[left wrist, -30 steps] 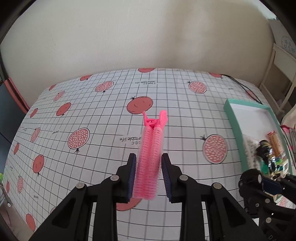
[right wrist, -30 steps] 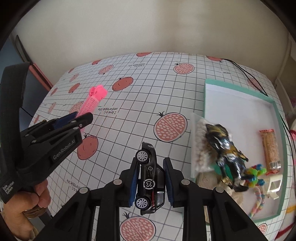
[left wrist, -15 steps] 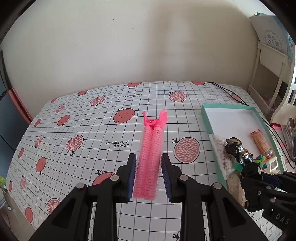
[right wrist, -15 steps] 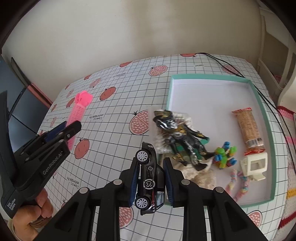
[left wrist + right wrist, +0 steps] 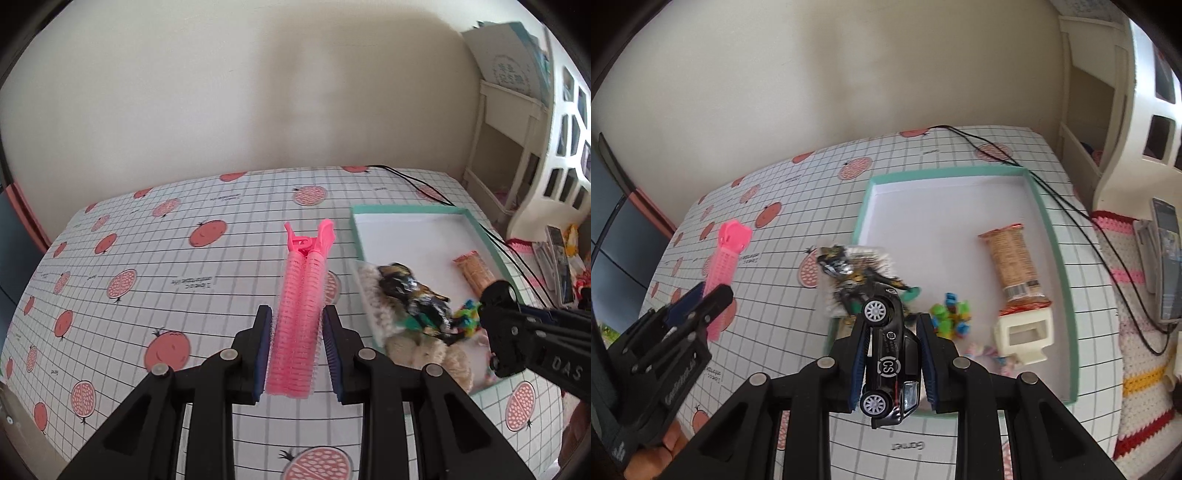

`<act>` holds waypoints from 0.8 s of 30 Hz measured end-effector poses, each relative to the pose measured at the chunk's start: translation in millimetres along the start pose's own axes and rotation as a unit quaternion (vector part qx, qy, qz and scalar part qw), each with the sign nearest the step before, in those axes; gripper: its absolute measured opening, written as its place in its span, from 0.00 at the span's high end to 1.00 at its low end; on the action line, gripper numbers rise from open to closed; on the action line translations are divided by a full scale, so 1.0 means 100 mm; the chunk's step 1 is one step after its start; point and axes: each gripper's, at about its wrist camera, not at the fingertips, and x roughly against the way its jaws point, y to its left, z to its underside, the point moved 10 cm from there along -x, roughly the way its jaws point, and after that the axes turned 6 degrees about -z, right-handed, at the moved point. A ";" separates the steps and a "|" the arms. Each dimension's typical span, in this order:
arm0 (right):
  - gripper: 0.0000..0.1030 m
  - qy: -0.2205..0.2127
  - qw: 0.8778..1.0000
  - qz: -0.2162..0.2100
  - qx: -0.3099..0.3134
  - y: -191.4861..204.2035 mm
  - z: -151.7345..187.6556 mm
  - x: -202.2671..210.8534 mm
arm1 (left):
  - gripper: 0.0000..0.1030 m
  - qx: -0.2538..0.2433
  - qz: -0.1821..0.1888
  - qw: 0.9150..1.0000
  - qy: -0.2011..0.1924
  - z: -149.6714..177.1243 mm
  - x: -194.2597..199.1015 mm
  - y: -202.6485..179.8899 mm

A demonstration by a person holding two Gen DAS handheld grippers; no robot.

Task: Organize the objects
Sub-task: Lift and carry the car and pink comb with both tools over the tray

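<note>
Pink hair-roller clip (image 5: pixel 299 321) sits clamped lengthwise between the two blue-padded fingers of the left gripper (image 5: pixel 298 334), its hinged handle end pointing straight out ahead of the fingertips, held in the air above the checked tablecloth (image 5: pixel 155 258) printed with red fruit. In the right wrist view the same clip (image 5: pixel 724 258) and the left gripper (image 5: pixel 701 301) appear far to the left of the right gripper, with part of a hand (image 5: pixel 653 456) showing under the black handle.

Ahead and to the right of the left gripper lies a shallow tray with a teal rim (image 5: pixel 406 211) and white floor. At its near left edge a clear packet of white beads (image 5: pixel 373 291) has a black and gold toy figure (image 5: pixel 413 291) lying on top of it.

The right gripper (image 5: pixel 892 343) is closed on a black toy car (image 5: pixel 890 354), turned on its side so that two wheels face the camera and a round "CS" mark shows on the door. It hangs over the near left part of the tray (image 5: pixel 945 172). Just beyond its fingertips is the toy figure (image 5: pixel 849 269); right of the fingertips are small green, blue and red blocks (image 5: pixel 951 317), then a cream plastic piece (image 5: pixel 1025 334) with a wrapped snack bar (image 5: pixel 1012 258) beyond it. Pastel candy (image 5: pixel 990 354) lies near the right finger. A black cable (image 5: pixel 1060 199) runs past the tray's right side.
</note>
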 end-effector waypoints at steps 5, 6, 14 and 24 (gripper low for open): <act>0.73 0.001 1.000 0.010 -0.025 -0.24 0.00 0.04 | 0.72 -0.054 0.010 0.998 -0.008 0.07 0.09 -0.44; 0.73 0.000 1.000 0.014 -0.028 -0.29 0.00 0.05 | 0.72 -0.064 0.012 0.998 -0.010 0.08 0.10 -0.52; 0.73 -0.014 0.997 0.037 -0.065 -0.69 0.01 0.17 | 0.72 -0.096 0.030 0.995 -0.010 0.19 0.16 -0.97; 0.73 -0.047 0.992 0.055 -0.099 -1.07 0.00 0.36 | 0.72 -0.062 0.044 0.997 0.015 0.25 0.12 -1.11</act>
